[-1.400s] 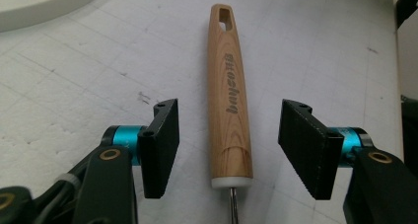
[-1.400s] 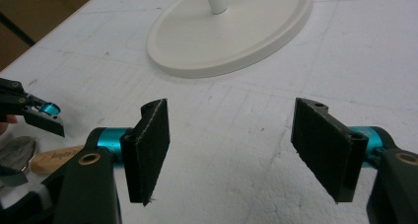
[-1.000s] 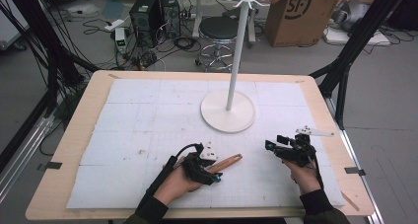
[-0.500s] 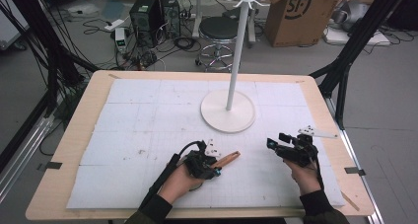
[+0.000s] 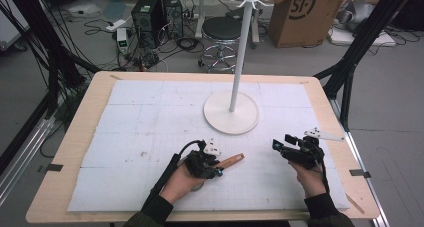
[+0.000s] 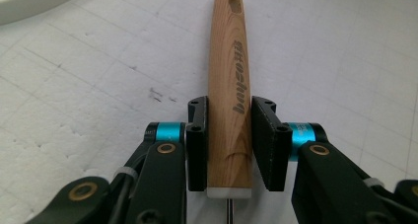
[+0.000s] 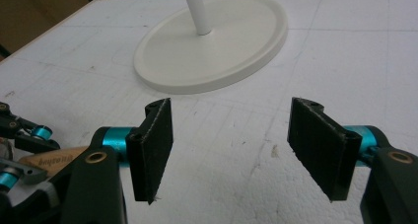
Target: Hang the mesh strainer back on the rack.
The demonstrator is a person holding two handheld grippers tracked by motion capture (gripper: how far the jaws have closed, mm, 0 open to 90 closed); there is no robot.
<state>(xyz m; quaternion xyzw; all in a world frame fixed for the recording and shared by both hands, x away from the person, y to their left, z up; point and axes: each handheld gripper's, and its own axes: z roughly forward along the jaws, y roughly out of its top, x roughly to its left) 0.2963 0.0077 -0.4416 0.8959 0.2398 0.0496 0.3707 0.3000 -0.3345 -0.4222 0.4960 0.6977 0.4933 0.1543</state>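
A tapered wooden handle [image 5: 232,160] with printed lettering and a slot near its far end lies on the white mat, pointing toward the stand. In the left gripper view both pads press its near end [image 6: 229,76]. My left gripper [image 5: 218,165] [image 6: 229,120] has just been closing and is now shut on it. At the mat's right side my right gripper [image 5: 278,146] [image 7: 231,140] stands open above the mat with nothing between its pads. The right gripper view also catches the left gripper [image 7: 19,135] and the handle [image 7: 49,160] at its lower left.
A white stand with a round base [image 5: 231,119] [image 7: 212,41] and a tall pole [image 5: 240,52] topped by hooks rises at the mat's far middle. The wooden table edge [image 5: 75,152] frames the mat. Beyond the table there are a stool, boxes and cables on the floor.
My left gripper has settled a little closer over the near end of the wooden handle. The handle and the right hand have stayed where they were.
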